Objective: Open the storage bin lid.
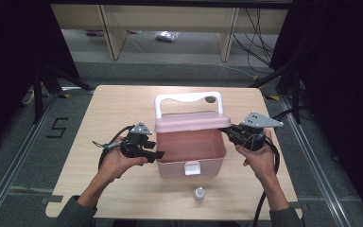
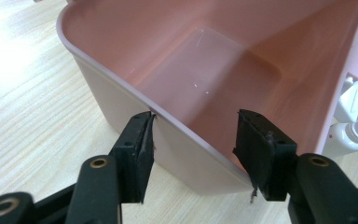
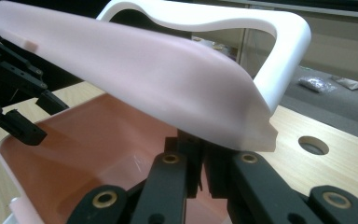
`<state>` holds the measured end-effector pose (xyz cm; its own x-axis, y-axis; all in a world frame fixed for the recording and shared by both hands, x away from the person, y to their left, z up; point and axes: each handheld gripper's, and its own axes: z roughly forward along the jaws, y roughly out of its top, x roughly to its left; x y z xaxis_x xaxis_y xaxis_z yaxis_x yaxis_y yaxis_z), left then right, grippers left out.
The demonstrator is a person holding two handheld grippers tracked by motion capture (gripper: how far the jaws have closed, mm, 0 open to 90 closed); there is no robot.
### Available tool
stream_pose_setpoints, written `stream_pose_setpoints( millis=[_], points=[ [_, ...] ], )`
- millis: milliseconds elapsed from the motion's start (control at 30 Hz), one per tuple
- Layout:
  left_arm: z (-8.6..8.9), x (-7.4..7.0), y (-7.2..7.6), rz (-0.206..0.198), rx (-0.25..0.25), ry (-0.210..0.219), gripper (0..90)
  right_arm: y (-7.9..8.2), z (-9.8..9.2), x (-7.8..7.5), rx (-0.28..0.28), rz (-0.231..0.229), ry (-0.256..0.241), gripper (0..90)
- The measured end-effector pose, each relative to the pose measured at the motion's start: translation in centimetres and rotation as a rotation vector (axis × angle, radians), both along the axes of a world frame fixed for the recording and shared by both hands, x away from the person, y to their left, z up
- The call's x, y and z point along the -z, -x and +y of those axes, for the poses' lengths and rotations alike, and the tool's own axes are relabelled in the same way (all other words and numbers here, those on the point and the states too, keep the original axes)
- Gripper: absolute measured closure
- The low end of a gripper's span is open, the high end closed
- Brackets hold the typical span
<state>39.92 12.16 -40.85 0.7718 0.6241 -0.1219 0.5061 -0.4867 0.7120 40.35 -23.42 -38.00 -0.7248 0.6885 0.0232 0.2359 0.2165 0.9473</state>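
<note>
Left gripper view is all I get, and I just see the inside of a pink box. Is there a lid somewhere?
Observer: Yes, the lid is partway up, tilted over the back of the pink box.
Operator: What's next to it?
Observer: The right gripper is at the lid's right end, jaw tips tucked under its edge.
Operator: Does it have a handle?
Observer: Yes, a white handle stands up from the lid.

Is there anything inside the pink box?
No, the left gripper view looks straight into the pink box and shows only its bare floor and walls.
</note>
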Motion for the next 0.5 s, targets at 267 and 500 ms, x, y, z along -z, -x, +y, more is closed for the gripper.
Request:
stream_pose_setpoints(
  millis=[267, 500],
  points=[
    [-0.2, 0.1, 0.1, 0.014, -0.013, 0.0, 48.0, -1.2, 0.0, -0.4, -0.002, -0.003, 0.007, 87.5],
    [0.1, 0.3, 0.1, 0.015, -0.017, 0.016, 47.9, -2.6, 0.0, -0.4, -0.002, -0.001, 0.012, 87.8]
  ],
)
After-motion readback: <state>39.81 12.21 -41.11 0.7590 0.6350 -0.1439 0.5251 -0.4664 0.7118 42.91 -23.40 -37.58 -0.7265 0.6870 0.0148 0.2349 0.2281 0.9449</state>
